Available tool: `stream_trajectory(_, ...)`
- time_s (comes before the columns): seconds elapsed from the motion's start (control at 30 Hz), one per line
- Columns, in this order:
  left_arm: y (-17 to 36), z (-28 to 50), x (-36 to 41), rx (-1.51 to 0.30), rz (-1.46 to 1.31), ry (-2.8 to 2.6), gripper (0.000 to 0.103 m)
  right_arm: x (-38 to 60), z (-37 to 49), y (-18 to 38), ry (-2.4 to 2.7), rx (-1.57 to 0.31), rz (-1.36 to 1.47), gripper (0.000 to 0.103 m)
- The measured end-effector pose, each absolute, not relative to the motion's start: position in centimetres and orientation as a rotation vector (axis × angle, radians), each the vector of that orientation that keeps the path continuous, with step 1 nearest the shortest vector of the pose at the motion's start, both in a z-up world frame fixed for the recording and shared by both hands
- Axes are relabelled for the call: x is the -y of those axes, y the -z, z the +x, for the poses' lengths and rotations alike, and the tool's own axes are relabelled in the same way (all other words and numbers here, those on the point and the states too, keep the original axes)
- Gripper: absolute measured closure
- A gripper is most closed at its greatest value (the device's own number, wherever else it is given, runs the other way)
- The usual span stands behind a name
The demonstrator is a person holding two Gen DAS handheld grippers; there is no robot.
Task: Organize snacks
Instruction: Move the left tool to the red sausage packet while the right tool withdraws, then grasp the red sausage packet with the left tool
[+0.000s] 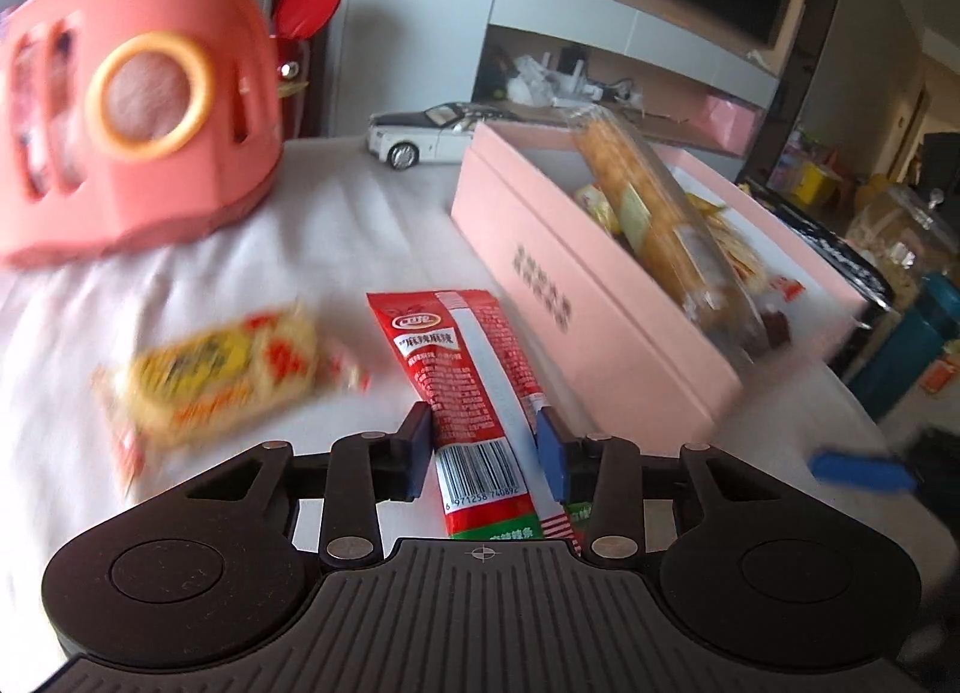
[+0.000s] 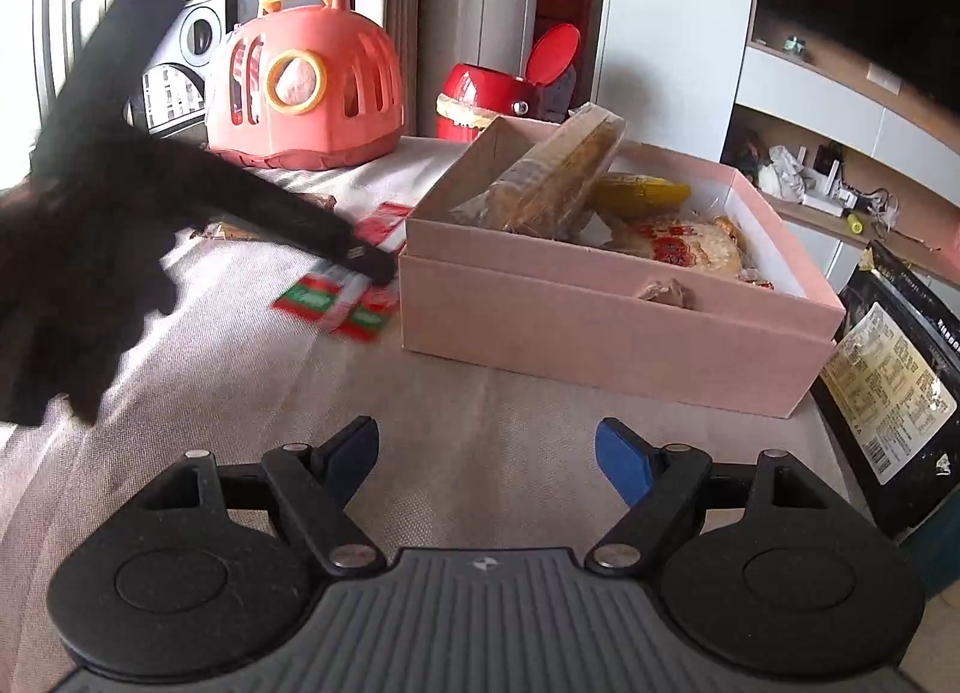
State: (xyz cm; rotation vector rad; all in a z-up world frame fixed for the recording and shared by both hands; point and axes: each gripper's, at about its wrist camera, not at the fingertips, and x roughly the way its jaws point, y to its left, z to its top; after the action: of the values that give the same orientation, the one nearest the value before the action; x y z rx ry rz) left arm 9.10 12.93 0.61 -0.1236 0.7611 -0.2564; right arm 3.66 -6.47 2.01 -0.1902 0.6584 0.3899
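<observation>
- While the left gripper points down at the white cloth, the left wrist view shows a red snack stick lying between its two blue pads. Its long axis runs almost straight away from the tongs, toward the pink box (a little tilted to the left at the far end). The pads stand beside the wrapper on both sides, but I cannot tell if they really press it, so I judge the tongs as only half closed around it and not clenched.
- In the same view, a yellow snack pack lies on the cloth to the left of the stick, blurred, and the box, already holding several snacks, is just to the right.
- Seen from the right wrist view, the right gripper is released, with nothing between its fingers, and it hovers over bare cloth in front of the pink box. The red snack stick lies left of the box, under the tip of the other tool, so the left hand is clearly the nearer one.
</observation>
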Motion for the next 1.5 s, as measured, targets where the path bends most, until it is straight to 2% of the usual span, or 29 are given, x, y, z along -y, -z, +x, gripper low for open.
stream_trajectory(0.2,-0.7,0.9,-15.7,-0.764,-0.170,0.256,0.061,6.3,4.0,-3.1,-0.448,-0.653,-0.167,0.023)
stream_trajectory(0.3,-0.7,-2.2,-17.7,-0.746,-0.235,0.191,0.081,4.6,5.4,-5.7,-0.549,-0.665,-0.128,0.023)
stream_trajectory(0.37,-0.5,-3.6,-19.5,-0.741,-0.315,0.140,0.082,2.5,7.0,-7.6,-0.633,-0.689,-0.092,0.018)
stream_trajectory(0.4,-0.4,-4.2,-20.3,-0.732,-0.339,0.102,0.082,1.3,8.0,-8.2,-0.678,-0.710,-0.073,0.008)
stream_trajectory(0.43,-0.5,-4.7,-20.9,-0.721,-0.350,0.063,0.084,-0.1,8.9,-8.8,-0.716,-0.722,-0.050,0.004)
stream_trajectory(0.53,-0.3,-5.8,-22.6,-0.689,-0.447,0.007,0.086,-4.9,11.4,-9.1,-0.805,-0.744,-0.041,0.004)
stream_trajectory(0.67,0.3,-5.8,-23.8,-0.696,-0.562,0.033,0.086,-11.7,13.8,-6.8,-0.745,-0.814,-0.193,0.005)
stream_trajectory(0.77,0.5,-6.2,-23.5,-0.696,-0.524,0.034,0.087,-14.4,14.7,-4.2,-0.711,-0.877,-0.276,0.015)
stream_trajectory(0.8,0.4,-6.3,-23.3,-0.690,-0.495,0.041,0.087,-14.6,14.8,-3.6,-0.706,-0.893,-0.286,0.027)
stream_trajectory(0.87,0.5,-6.6,-22.9,-0.671,-0.444,0.051,0.087,-14.5,14.0,-3.4,-0.703,-0.863,-0.316,0.041)
stream_trajectory(0.9,0.7,-6.6,-22.8,-0.661,-0.428,0.054,0.087,-14.3,13.5,-3.6,-0.700,-0.847,-0.346,0.057)
stream_trajectory(0.93,0.8,-6.8,-22.8,-0.653,-0.422,0.054,0.087,-14.0,12.9,-4.1,-0.692,-0.829,-0.370,0.064)
stream_trajectory(0.97,0.8,-6.8,-22.8,-0.647,-0.421,0.052,0.087,-13.4,12.1,-4.7,-0.671,-0.792,-0.397,0.066)
stream_trajectory(1.07,0.9,-7.0,-22.8,-0.649,-0.445,0.042,0.087,-11.1,9.4,-6.3,-0.592,-0.679,-0.475,0.066)
stream_trajectory(1.27,0.0,-6.4,-22.3,-0.681,-0.453,0.015,0.087,-3.9,6.2,-6.6,-0.558,-0.729,-0.386,0.065)
stream_trajectory(1.3,-0.3,-6.4,-21.9,-0.681,-0.442,0.030,0.086,-3.2,6.0,-6.1,-0.542,-0.741,-0.377,0.060)
stream_trajectory(1.33,-0.6,-6.4,-21.5,-0.678,-0.436,0.052,0.086,-2.6,6.1,-5.4,-0.530,-0.757,-0.360,0.048)
stream_trajectory(1.4,-1.3,-6.4,-20.6,-0.671,-0.423,0.098,0.086,-0.9,5.9,-4.6,-0.504,-0.783,-0.296,0.034)
stream_trajectory(1.5,-2.1,-5.2,-18.6,-0.688,-0.378,0.138,0.086,1.2,5.3,-3.5,-0.458,-0.786,-0.237,0.034)
